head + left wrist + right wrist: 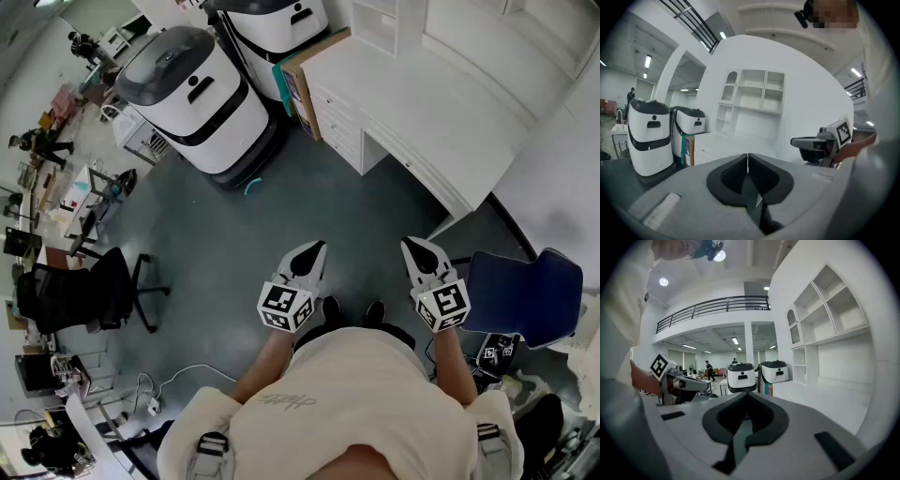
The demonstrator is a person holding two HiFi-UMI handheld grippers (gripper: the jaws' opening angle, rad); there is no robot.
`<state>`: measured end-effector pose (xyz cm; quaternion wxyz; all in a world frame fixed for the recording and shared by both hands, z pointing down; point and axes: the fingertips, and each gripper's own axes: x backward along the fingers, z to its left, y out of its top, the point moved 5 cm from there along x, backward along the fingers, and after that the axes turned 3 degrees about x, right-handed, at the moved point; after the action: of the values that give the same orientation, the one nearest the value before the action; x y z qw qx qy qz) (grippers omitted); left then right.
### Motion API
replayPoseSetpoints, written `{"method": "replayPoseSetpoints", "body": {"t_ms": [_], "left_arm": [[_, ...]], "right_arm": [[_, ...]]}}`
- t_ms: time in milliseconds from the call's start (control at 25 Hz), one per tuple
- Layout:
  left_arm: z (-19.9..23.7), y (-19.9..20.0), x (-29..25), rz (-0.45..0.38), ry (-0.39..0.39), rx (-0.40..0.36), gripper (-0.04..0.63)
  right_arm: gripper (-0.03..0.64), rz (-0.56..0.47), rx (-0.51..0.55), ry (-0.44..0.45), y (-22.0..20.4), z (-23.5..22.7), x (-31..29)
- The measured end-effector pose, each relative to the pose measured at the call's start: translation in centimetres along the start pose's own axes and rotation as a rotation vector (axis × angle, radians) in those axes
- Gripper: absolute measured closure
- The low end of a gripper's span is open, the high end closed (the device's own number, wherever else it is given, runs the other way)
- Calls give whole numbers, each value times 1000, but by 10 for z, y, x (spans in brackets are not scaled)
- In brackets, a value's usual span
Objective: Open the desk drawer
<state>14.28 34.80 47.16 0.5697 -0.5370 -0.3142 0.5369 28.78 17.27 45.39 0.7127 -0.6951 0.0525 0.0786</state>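
Approach step only: standing well apart from the desk drawer (339,131) beneath the white tabletop (441,103), left claw (315,251) and right claw (414,249) both clenched on nothing. Next, probably: walk closer, unclench one claw, grip the drawer front, pull.

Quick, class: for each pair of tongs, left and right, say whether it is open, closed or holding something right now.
Left tongs: closed, holding nothing.
Right tongs: closed, holding nothing.
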Motion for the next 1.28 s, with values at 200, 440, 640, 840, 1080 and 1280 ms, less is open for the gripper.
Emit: {"method": "replayPoseSetpoints", "body": {"t_ms": [200,440,640,840,1080,1280], "left_arm": [[12,2,17,13,2,-14,578],[37,15,25,-8,2,-16,578],[52,22,28,-13,-61,-33,578],[72,22,31,-14,-102,-42,578],[96,-1,26,47,-115,-7,578],[114,1,-11,79,-120,20,578]], "right_arm": [[615,-5,-16,-13,9,14,-7],[615,11,-1,-101,14,19,-21],[615,10,-43,-167,11,22,-26],[614,21,-70,-244,4,27,-38],[614,52,-118,-260,-8,36,-51],[614,74,-125,-280,-7,8,-70]]}}
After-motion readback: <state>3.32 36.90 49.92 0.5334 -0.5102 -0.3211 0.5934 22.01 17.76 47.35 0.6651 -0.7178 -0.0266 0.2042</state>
